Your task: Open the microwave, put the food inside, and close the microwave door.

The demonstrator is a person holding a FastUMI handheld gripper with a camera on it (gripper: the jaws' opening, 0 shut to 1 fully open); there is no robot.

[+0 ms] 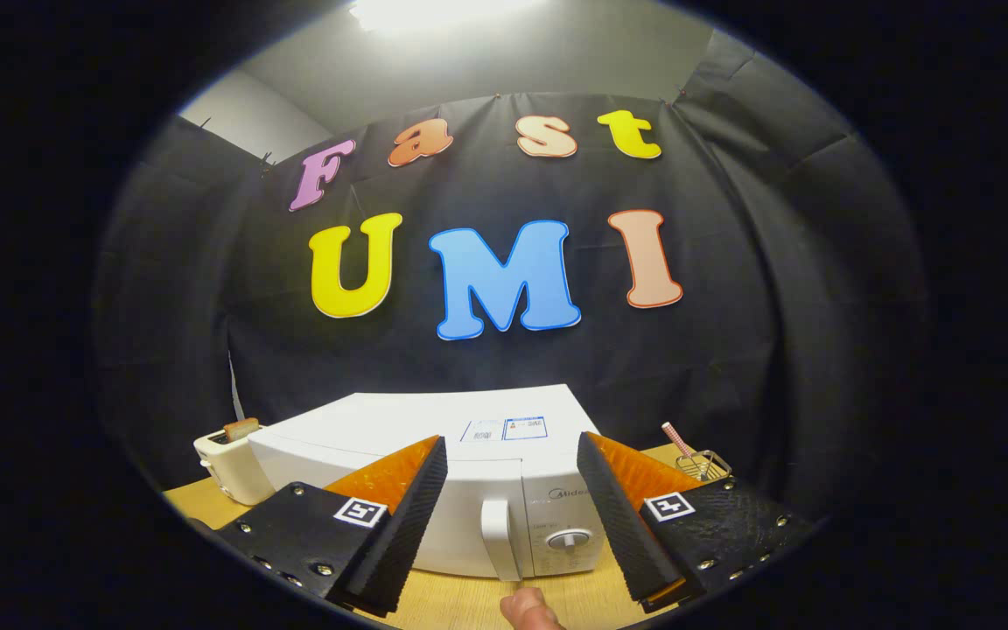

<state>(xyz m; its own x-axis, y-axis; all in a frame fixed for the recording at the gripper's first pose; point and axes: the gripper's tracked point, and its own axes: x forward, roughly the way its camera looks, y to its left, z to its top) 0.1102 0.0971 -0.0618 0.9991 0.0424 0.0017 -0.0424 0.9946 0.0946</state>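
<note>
- The gripper (pixel 511 486) hangs above the wooden table (pixel 460 604), its fingers spread wide with nothing between them.
- Just below them, a fingertip (pixel 528 608) shows.
- Beyond them stands the white box-shaped microwave (pixel 434 464), long axis sideways, its shut door and upright handle (pixel 497 538) facing the gripper.
- A white toaster (pixel 228 464) is left of it, and a wire rack (pixel 703 462) is right.

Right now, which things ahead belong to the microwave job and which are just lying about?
For the job: microwave, door shut; its door handle; hand-held gripper, open, fingers either side of the handle.

Lying about: toaster beside the microwave; wire basket.
</note>
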